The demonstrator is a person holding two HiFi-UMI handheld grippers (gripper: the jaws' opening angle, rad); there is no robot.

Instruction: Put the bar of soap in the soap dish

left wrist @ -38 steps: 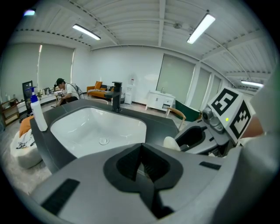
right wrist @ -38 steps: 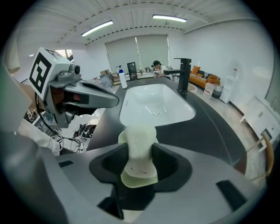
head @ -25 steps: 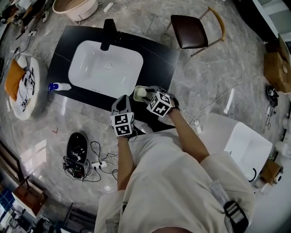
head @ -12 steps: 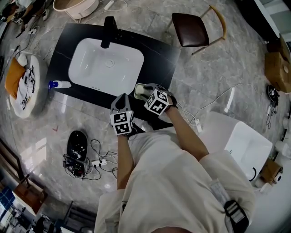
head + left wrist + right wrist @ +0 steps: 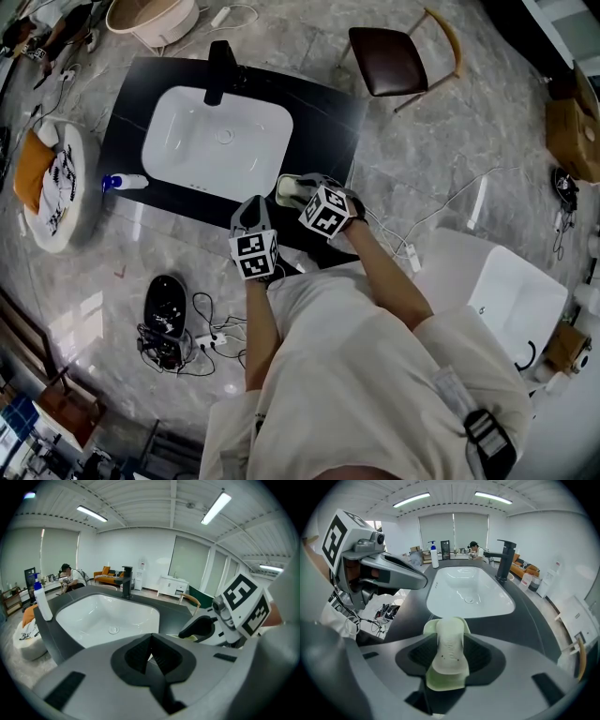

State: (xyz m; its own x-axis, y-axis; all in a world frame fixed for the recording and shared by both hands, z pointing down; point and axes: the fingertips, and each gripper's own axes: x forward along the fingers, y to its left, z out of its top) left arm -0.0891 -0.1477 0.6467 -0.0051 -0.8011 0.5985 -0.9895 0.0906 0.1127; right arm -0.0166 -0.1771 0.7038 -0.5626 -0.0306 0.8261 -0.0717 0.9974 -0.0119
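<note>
1. Grey marbled floor (image 5: 450,141) surrounds a black countertop (image 5: 323,112). A person (image 5: 375,375) in pale clothes stands at its near edge with a gripper in each hand.
2. Closest to the person, the left gripper (image 5: 151,656) hangs over the counter's front edge. Its fingers are pressed together with nothing between them.
3. Just beyond and beside it, the right gripper (image 5: 450,656) has its fingers clamped on the sides of the pale bar of soap (image 5: 449,644).
4. The soap lies directly over the pale green soap dish (image 5: 440,682), whose rim shows at both ends of the bar. I cannot tell whether the bar rests on it.
5. Past the dish lies the white sink (image 5: 217,141), with a black faucet (image 5: 221,67) at its far rim.
6. A dark-seated chair (image 5: 389,61) stands farther off.
</note>
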